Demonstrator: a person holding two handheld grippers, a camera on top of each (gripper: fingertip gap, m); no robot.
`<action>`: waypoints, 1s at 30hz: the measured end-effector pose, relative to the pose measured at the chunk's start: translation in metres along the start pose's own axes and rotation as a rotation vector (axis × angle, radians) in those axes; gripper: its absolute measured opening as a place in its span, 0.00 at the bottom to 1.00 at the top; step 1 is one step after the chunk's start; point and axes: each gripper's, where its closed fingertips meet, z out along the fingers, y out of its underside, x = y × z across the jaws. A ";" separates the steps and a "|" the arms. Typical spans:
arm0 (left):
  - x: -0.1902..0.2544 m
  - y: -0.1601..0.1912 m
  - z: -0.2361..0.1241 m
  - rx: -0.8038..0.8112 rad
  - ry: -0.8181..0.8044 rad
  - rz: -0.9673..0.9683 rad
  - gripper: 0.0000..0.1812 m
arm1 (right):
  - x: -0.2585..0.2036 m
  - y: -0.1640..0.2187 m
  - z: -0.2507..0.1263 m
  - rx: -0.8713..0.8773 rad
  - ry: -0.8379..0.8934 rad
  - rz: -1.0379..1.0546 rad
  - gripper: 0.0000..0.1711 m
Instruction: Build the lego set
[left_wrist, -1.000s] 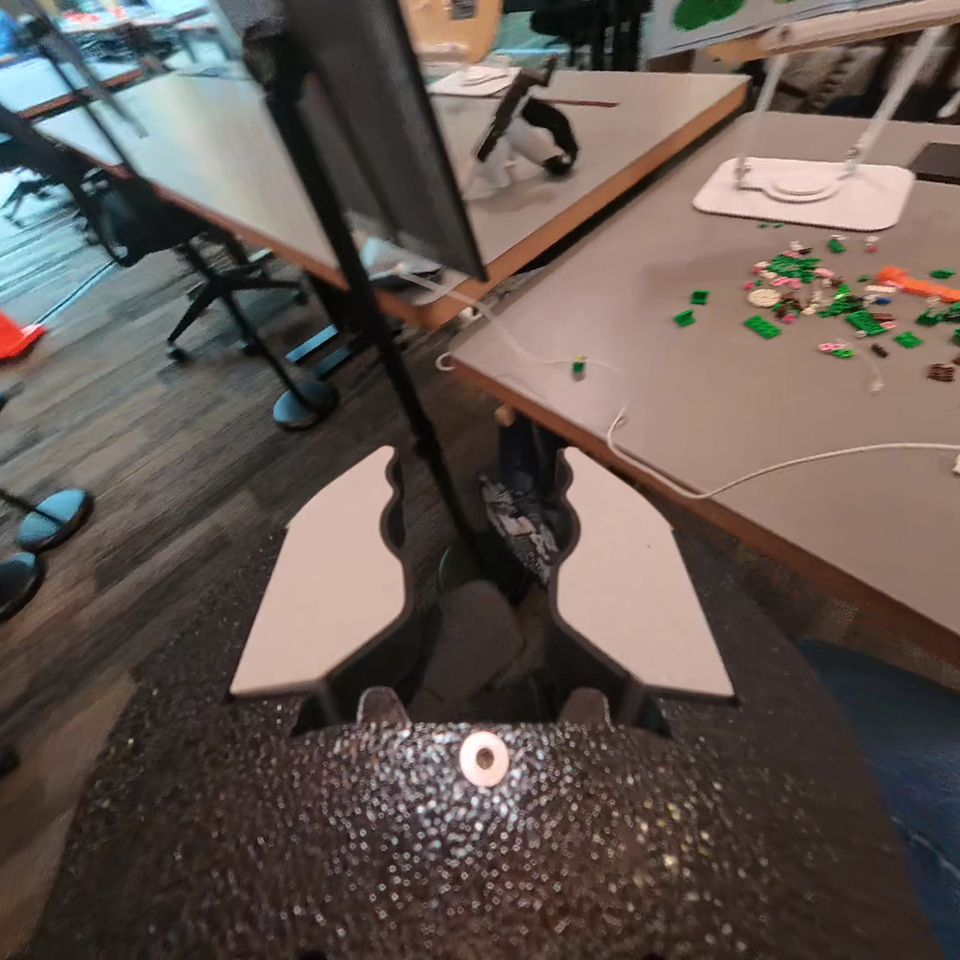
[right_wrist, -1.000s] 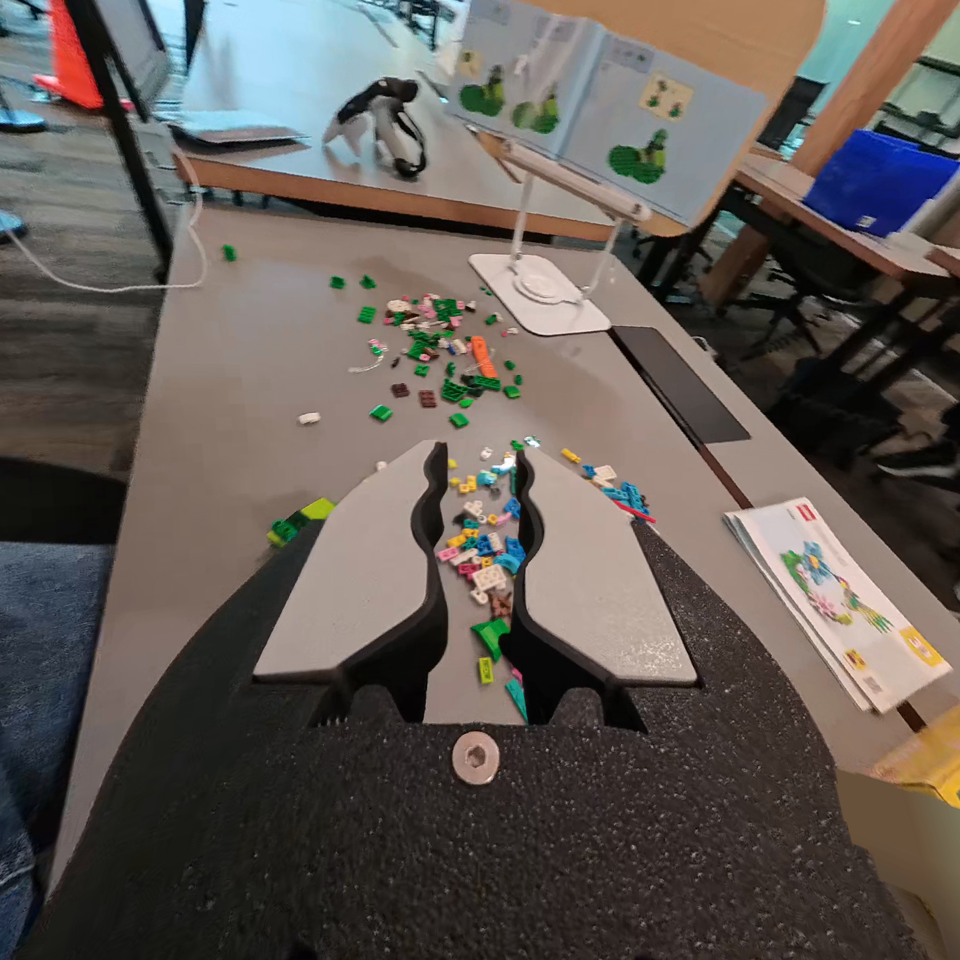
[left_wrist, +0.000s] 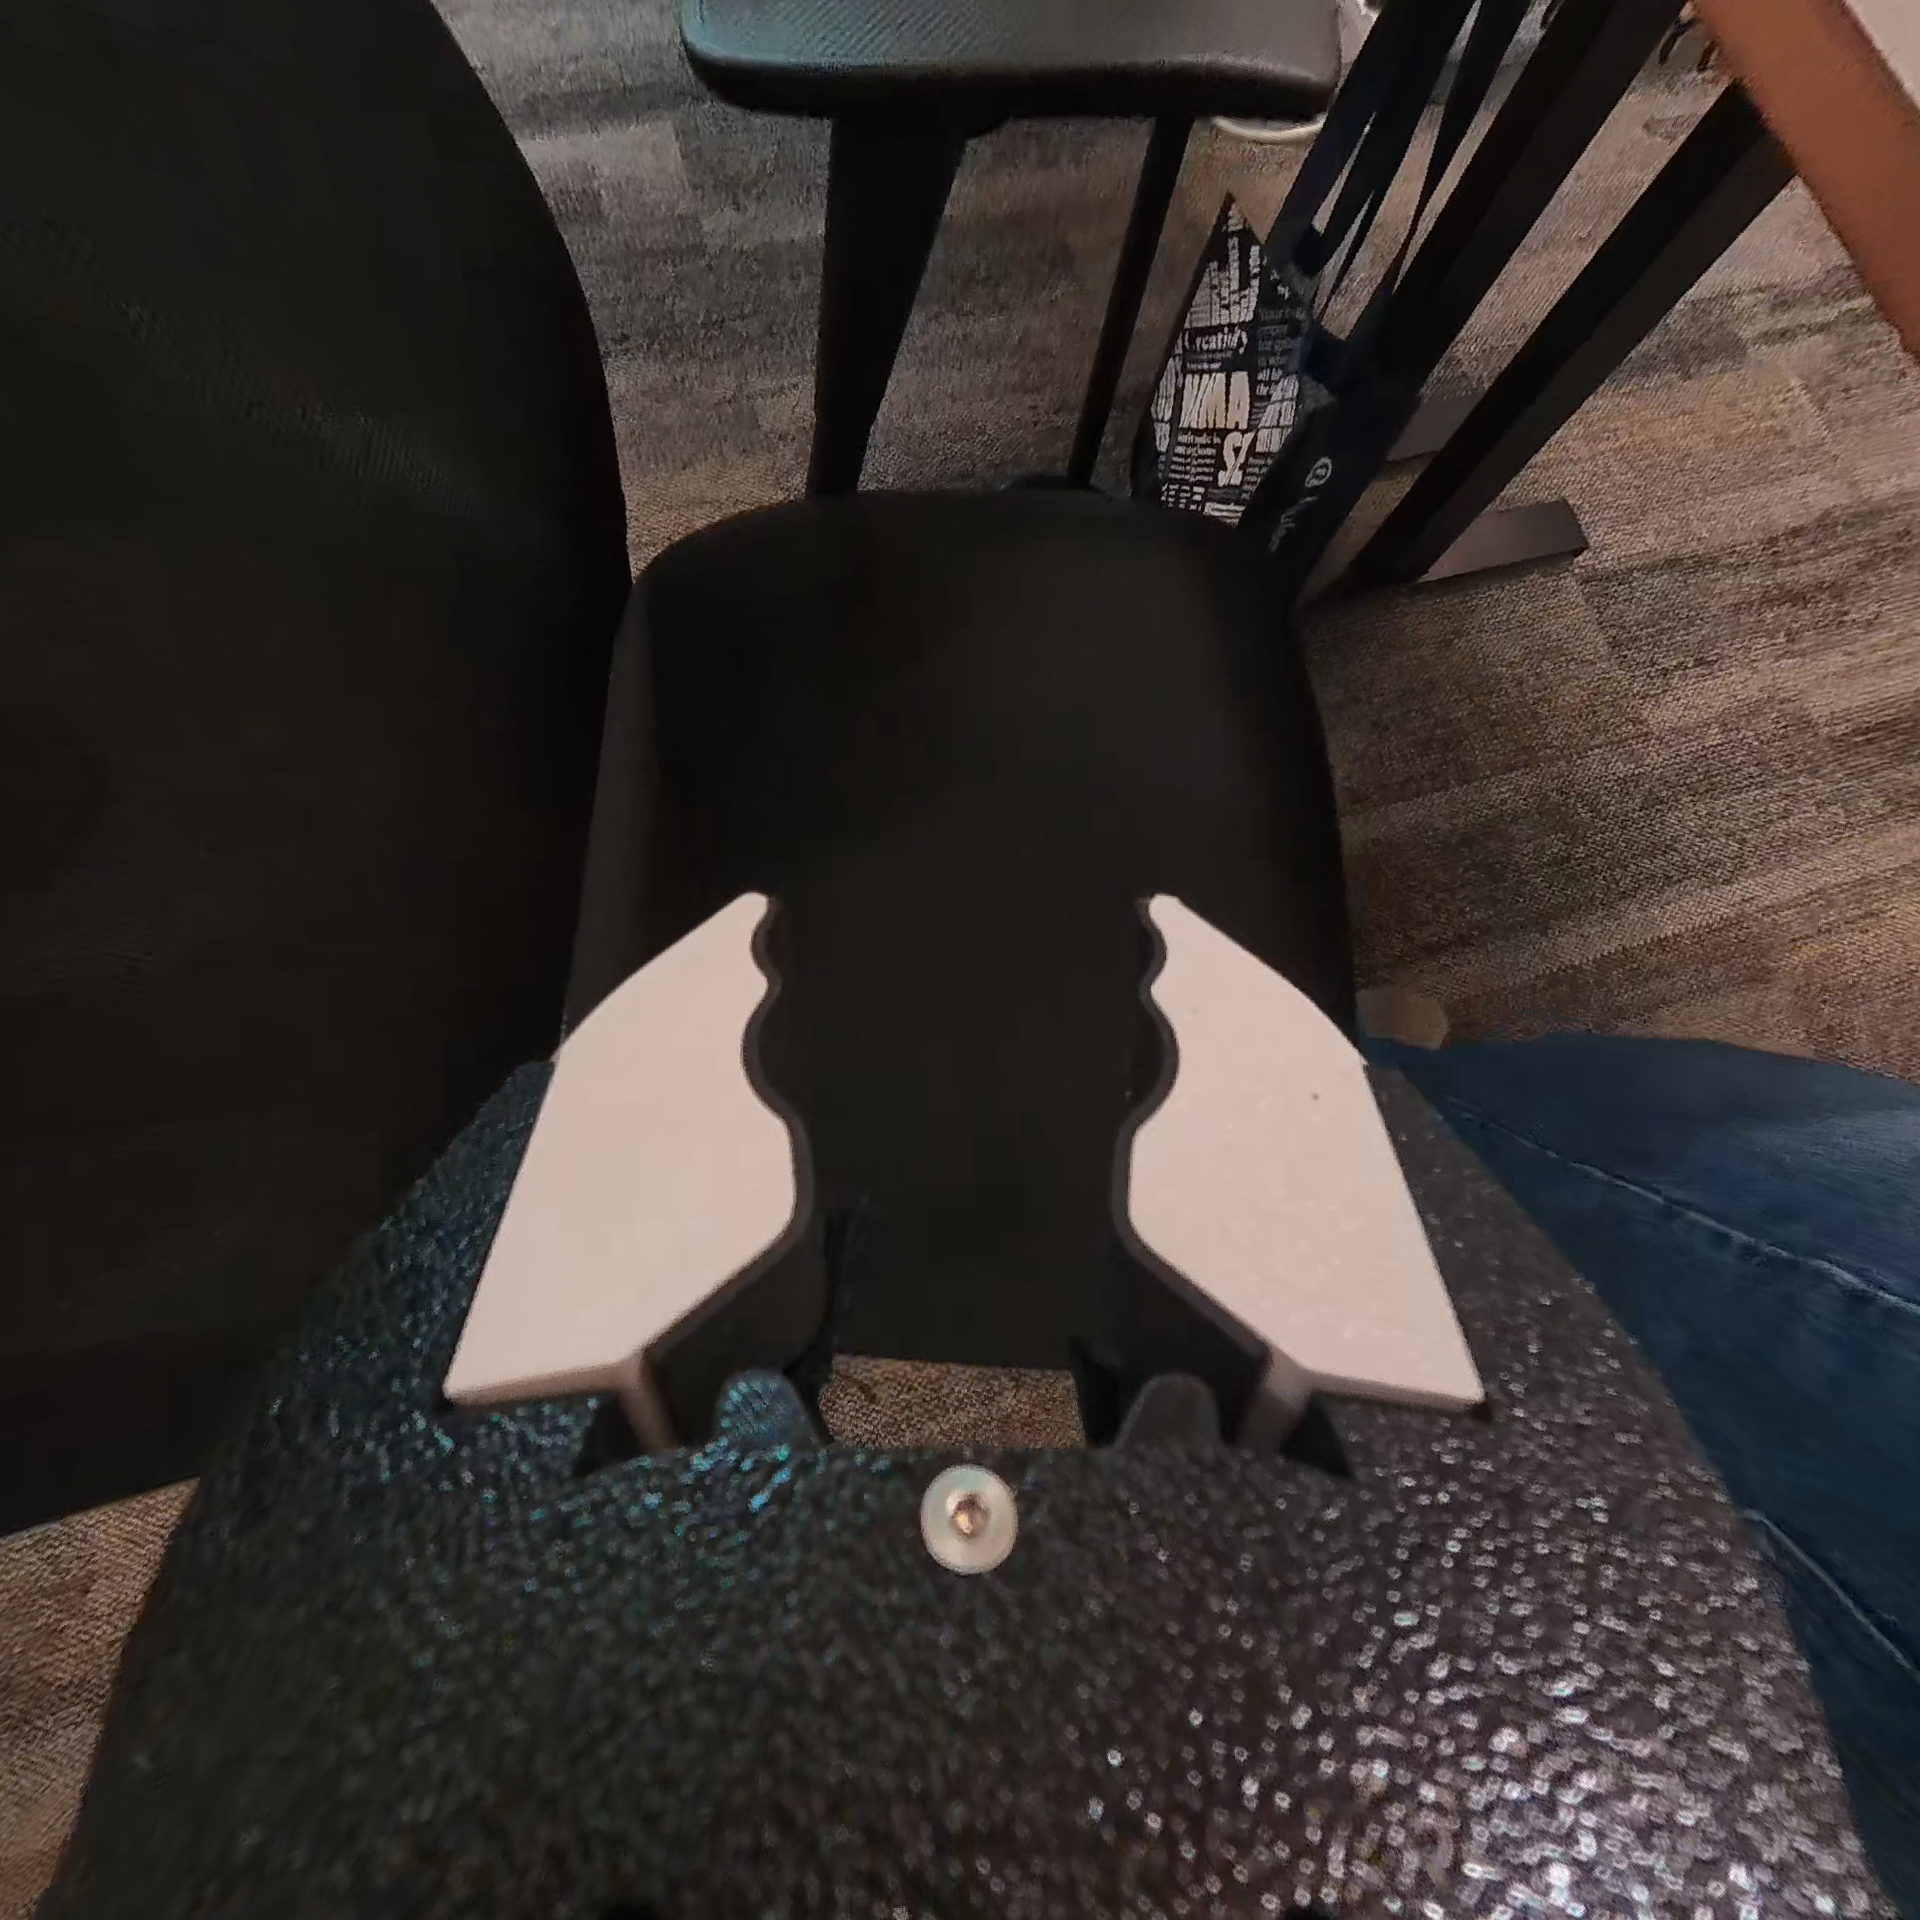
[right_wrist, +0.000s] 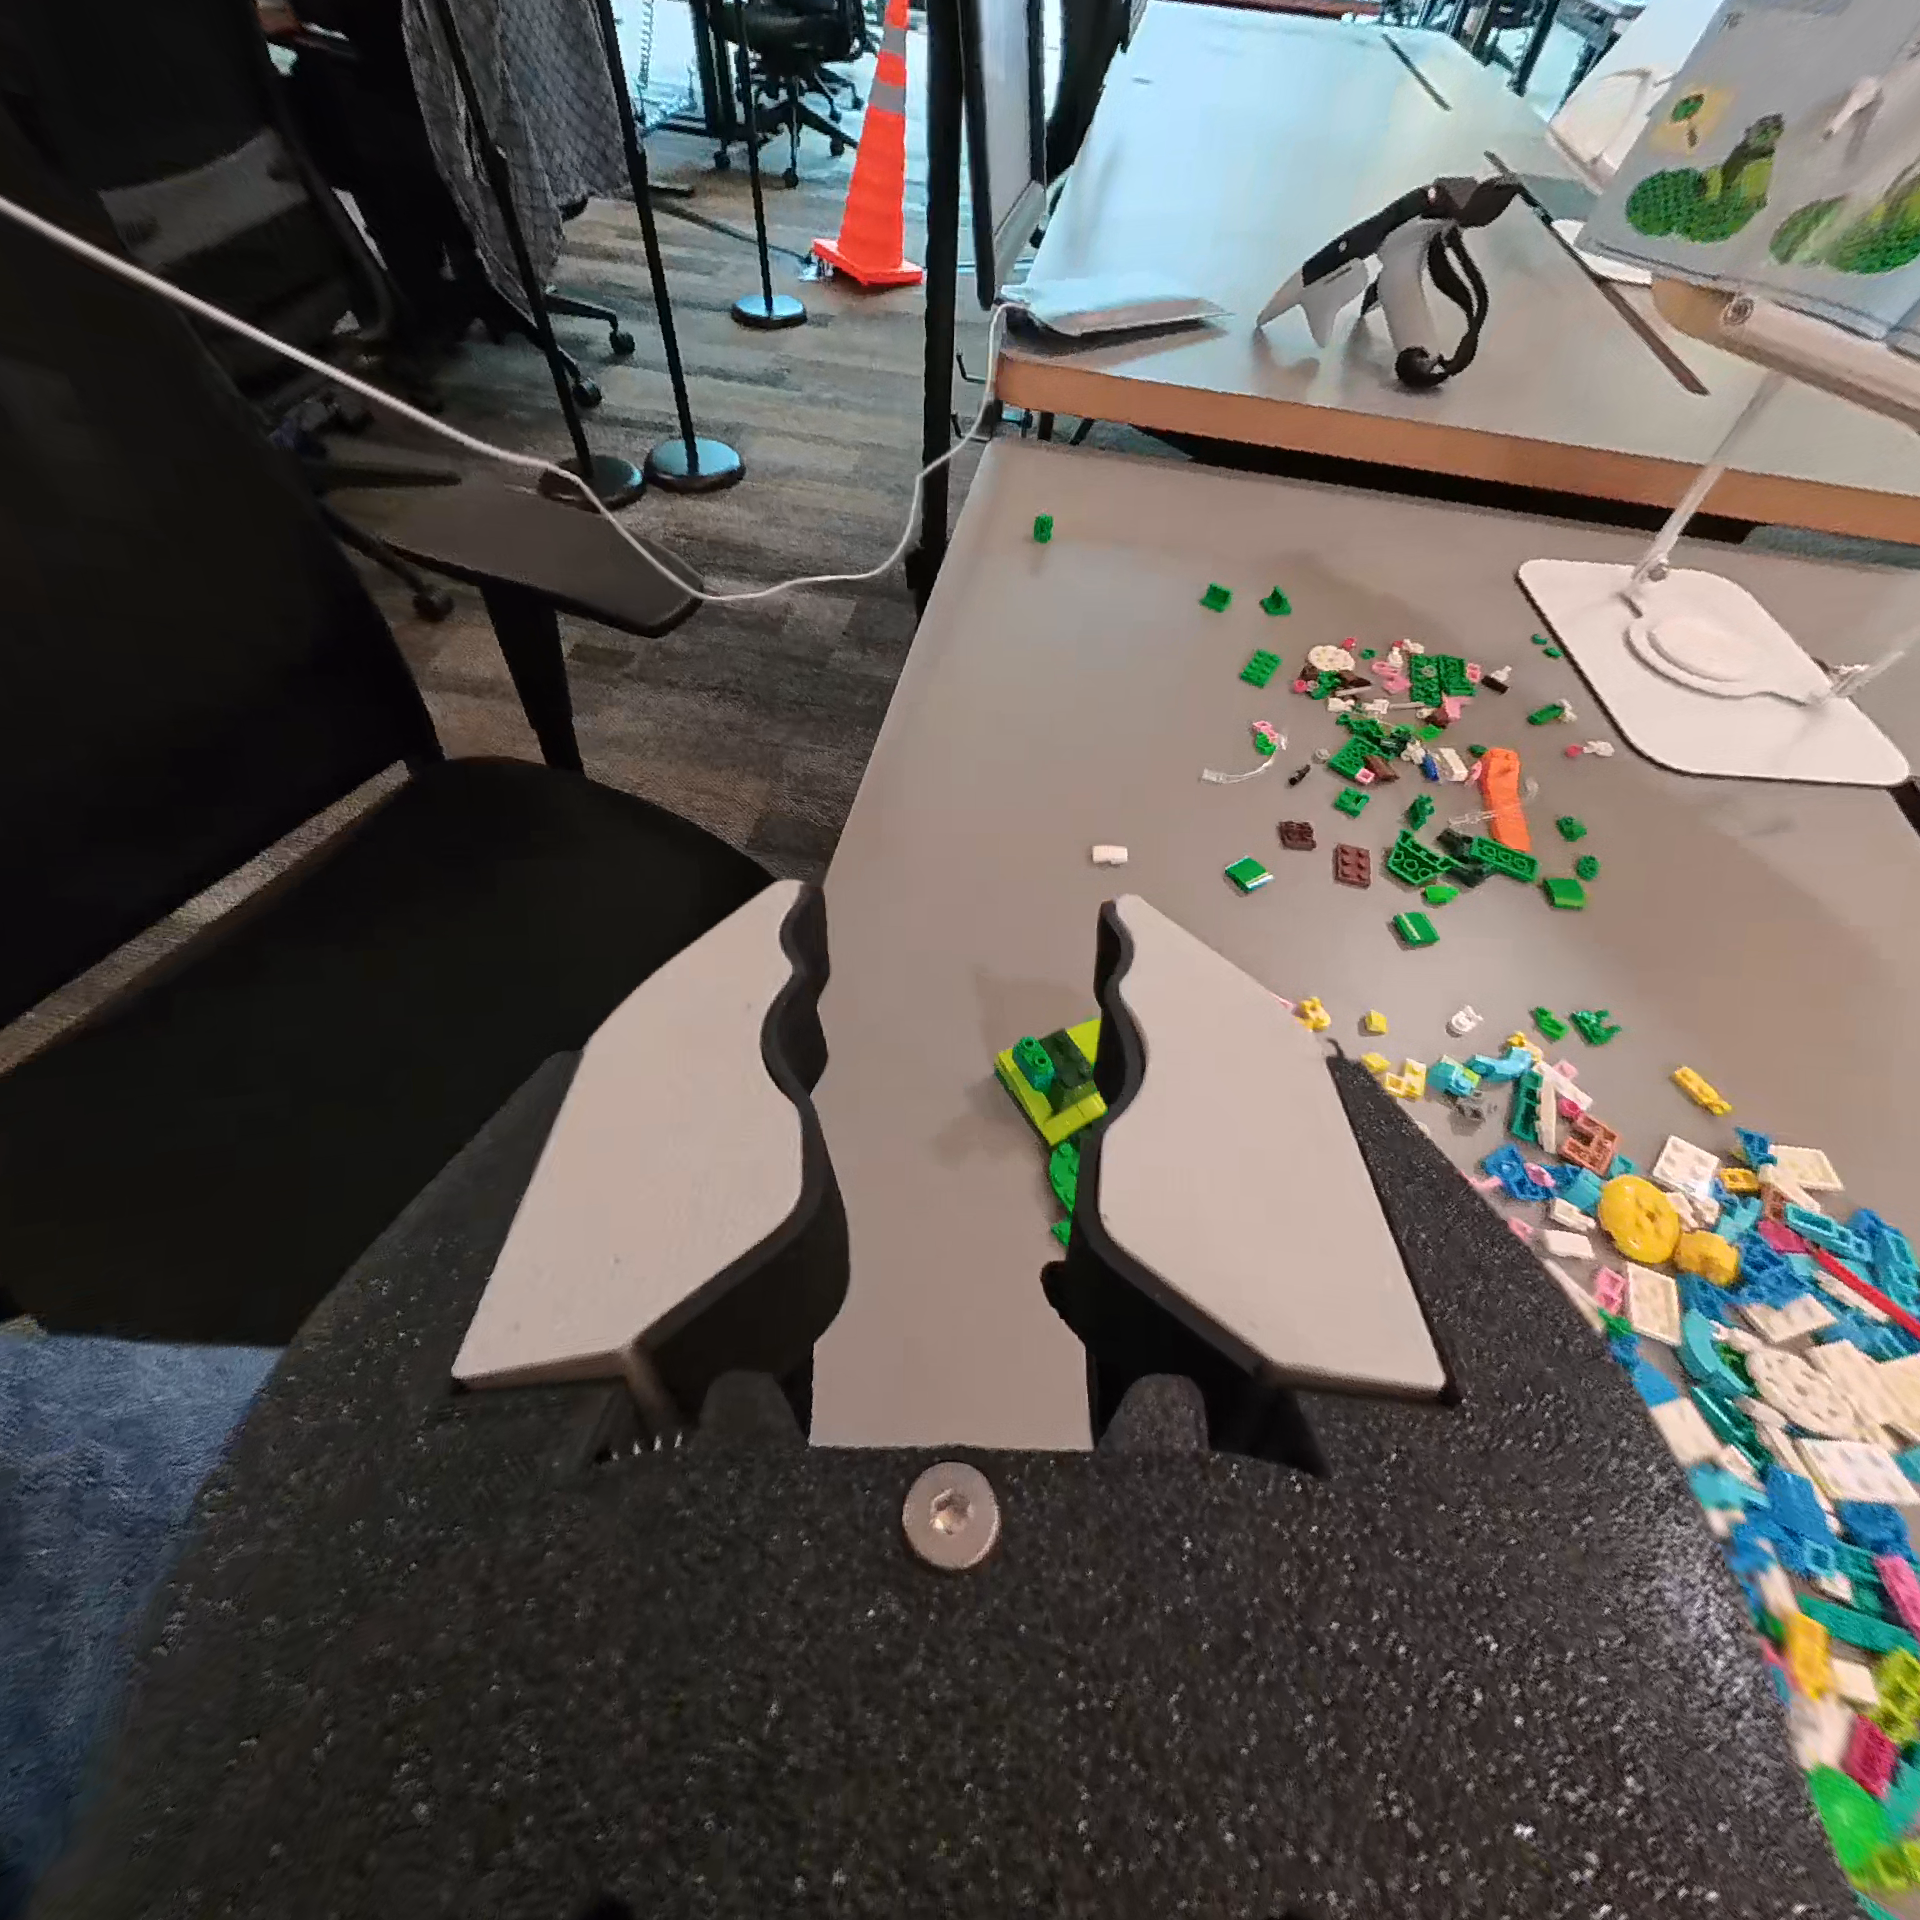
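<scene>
Left gripper (left_wrist: 961, 914): pointed down at a black chair (left_wrist: 956, 727) and the carpet, off the desk; fingers spread wide, nothing held. No bricks are seen in the left wrist view.

Right gripper (right_wrist: 961, 914): held over the near left part of the desk (right_wrist: 935, 727); fingers spread, empty. One small green build (right_wrist: 1049, 1081) is seen on the desk, between the fingers and close against the right one, partly hidden by it.

Judged step: the build is to be picked up. The right gripper should be shifted slightly right so the build is centred, lowered square to the desk, and closed on the flat sides, not the studs. The left gripper must be brought up over the desk first.

Counted: one build; two loose piles, a green pile (right_wrist: 1413, 769) farther back and a mixed pile (right_wrist: 1714, 1247) at right; one orange piece (right_wrist: 1504, 795); one white stand (right_wrist: 1704, 675).
</scene>
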 end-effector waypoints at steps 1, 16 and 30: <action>0.002 0.002 0.001 -0.003 0.006 -0.003 0.35 | 0.000 -0.001 0.001 0.000 -0.005 0.004 0.29; 0.060 -0.028 0.020 0.070 0.082 0.100 0.36 | 0.014 0.002 0.014 -0.036 0.050 0.111 0.36; 0.051 0.015 -0.096 0.266 0.042 0.150 0.34 | -0.029 0.035 -0.075 0.074 0.159 0.181 0.40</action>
